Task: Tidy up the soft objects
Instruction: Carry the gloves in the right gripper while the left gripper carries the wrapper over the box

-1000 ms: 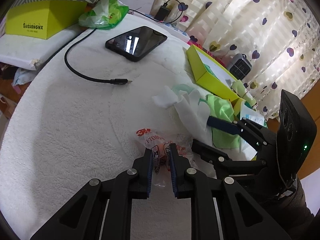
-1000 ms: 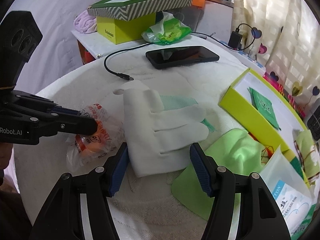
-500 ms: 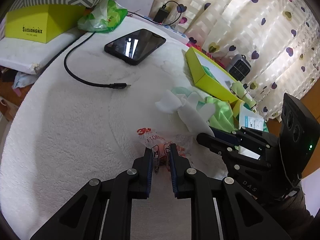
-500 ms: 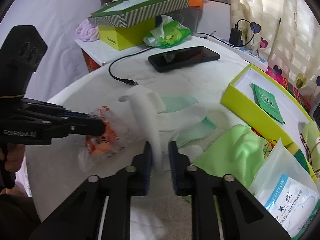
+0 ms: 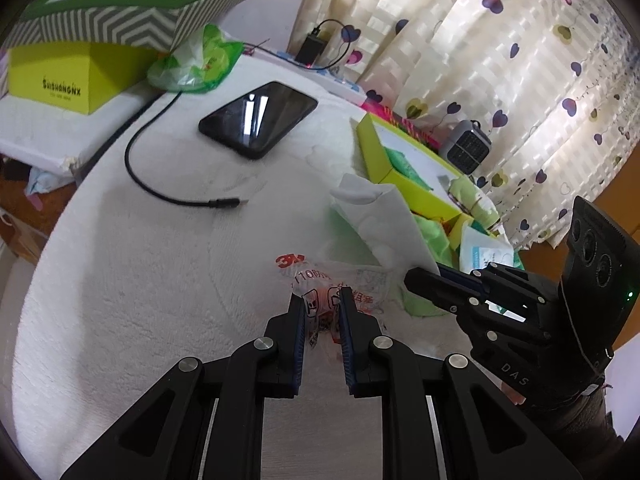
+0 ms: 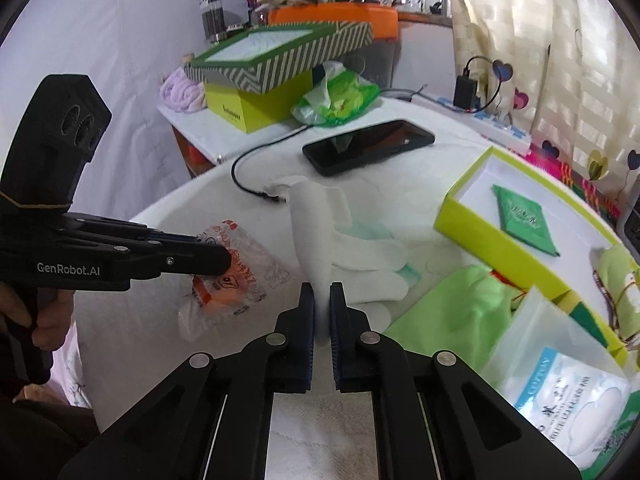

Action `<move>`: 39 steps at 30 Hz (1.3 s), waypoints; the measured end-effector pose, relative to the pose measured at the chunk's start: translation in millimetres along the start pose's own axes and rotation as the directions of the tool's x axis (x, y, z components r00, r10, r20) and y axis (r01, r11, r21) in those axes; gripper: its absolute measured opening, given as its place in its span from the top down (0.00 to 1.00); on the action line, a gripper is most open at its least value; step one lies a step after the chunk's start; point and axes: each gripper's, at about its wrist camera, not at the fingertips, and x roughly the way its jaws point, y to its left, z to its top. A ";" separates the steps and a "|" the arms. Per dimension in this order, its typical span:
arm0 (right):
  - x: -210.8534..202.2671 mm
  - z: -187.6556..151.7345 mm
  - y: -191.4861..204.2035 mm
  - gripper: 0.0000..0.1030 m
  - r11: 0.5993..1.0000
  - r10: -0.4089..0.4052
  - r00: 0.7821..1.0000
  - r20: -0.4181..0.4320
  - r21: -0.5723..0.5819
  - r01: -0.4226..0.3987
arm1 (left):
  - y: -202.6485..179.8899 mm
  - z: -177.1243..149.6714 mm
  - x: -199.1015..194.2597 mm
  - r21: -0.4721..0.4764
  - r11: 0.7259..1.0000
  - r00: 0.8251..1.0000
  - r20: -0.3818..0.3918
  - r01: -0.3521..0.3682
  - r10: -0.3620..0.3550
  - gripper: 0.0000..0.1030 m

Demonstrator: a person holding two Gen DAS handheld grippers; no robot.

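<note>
Pinching a clear plastic packet (image 5: 334,286) printed in red, orange contents inside, between the pads of the left gripper (image 5: 323,307), packet lying on the white quilted table (image 5: 140,280) and jaws nearly together with the crinkled film between them. Clamping the white glove (image 6: 320,220) in the right gripper (image 6: 322,310), jaws pressed tight on a bunched fold of it, glove pulled up into a ridge running away from the pads while its fingers (image 6: 372,264) are trailing on the table toward the right. Showing a pale green glove (image 6: 370,232) partly under the white one, only an edge visible. Lying just right of the gloves, a green cloth (image 6: 460,304), with a clear bag of cotton (image 6: 568,396) overlapping its near right side. Sitting beyond the cloth, an open lime box (image 6: 496,236) with a green sachet (image 6: 524,220) flat on its white floor. Resting farther back on the table, a black phone (image 6: 368,146) face up and a black cable (image 6: 244,180) curling to a loose plug near the glove's cuff. Standing at the far left, a lime carton (image 6: 248,104) under a striped lid (image 6: 288,54), a green plastic bag (image 6: 340,98) beside it. Gripping the left tool's handle, a hand (image 6: 24,312) at the left edge of the right view.
</note>
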 end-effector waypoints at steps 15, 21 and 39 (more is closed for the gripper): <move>-44.6 11.2 -23.8 0.93 0.996 -0.061 0.992 0.111 0.067 0.054 | -19.6 18.6 -20.7 0.054 0.999 0.998 0.067 0.007 -0.010 0.86; -60.6 12.7 -36.3 0.93 0.993 -0.080 0.986 0.146 0.100 0.066 | -22.2 24.2 -23.5 0.063 0.998 0.997 0.078 -0.004 -0.001 0.86; -107.5 20.0 -78.4 0.93 0.970 -0.215 0.953 0.213 0.163 0.182 | -68.4 75.7 1.4 0.144 0.988 0.993 0.091 0.064 -0.078 0.86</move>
